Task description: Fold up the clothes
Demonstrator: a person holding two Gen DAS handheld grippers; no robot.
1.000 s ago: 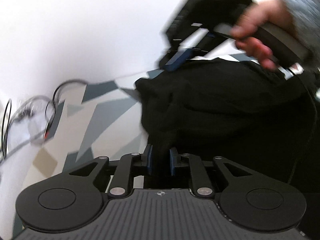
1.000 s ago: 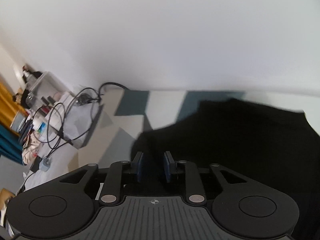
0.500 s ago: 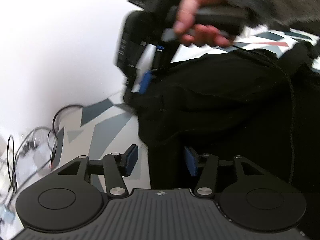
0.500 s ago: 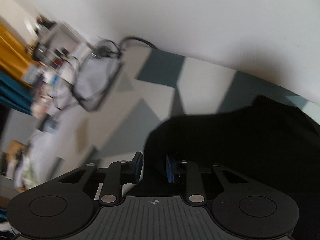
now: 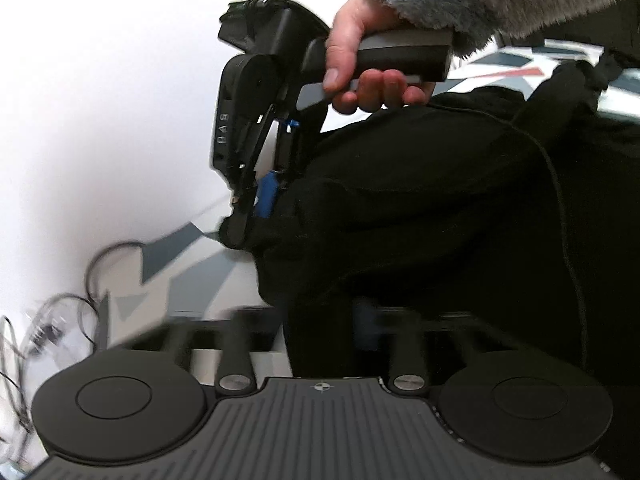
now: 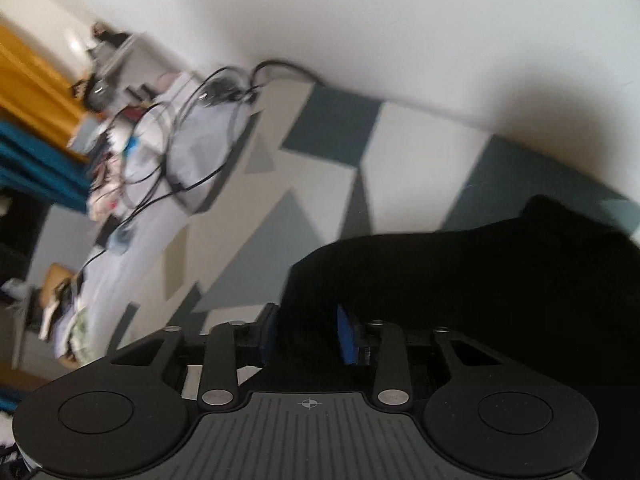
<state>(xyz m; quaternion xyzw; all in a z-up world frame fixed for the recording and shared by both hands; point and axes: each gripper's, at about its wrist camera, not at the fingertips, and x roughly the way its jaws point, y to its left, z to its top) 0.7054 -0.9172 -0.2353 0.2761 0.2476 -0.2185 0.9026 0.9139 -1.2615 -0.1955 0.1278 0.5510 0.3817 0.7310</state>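
A black garment (image 5: 420, 220) lies folded over on a bed cover with grey, teal and white shapes (image 6: 328, 184). My left gripper (image 5: 320, 324) is open, its blurred fingers wide apart on either side of the garment's near edge. My right gripper (image 6: 306, 334) has its blue pads (image 6: 346, 336) apart with black cloth (image 6: 460, 280) between them. The right gripper also shows in the left wrist view (image 5: 264, 196), held by a hand at the garment's far corner.
A white wall (image 6: 360, 20) runs behind the bed. Black cables (image 6: 192, 128) and clutter lie at the left on a light sheet. A thin black cord (image 5: 560, 184) crosses the garment.
My left gripper has opened and let go of the garment's edge. My right gripper has opened wider and swung nearer in the left wrist view, tilting over the cloth.
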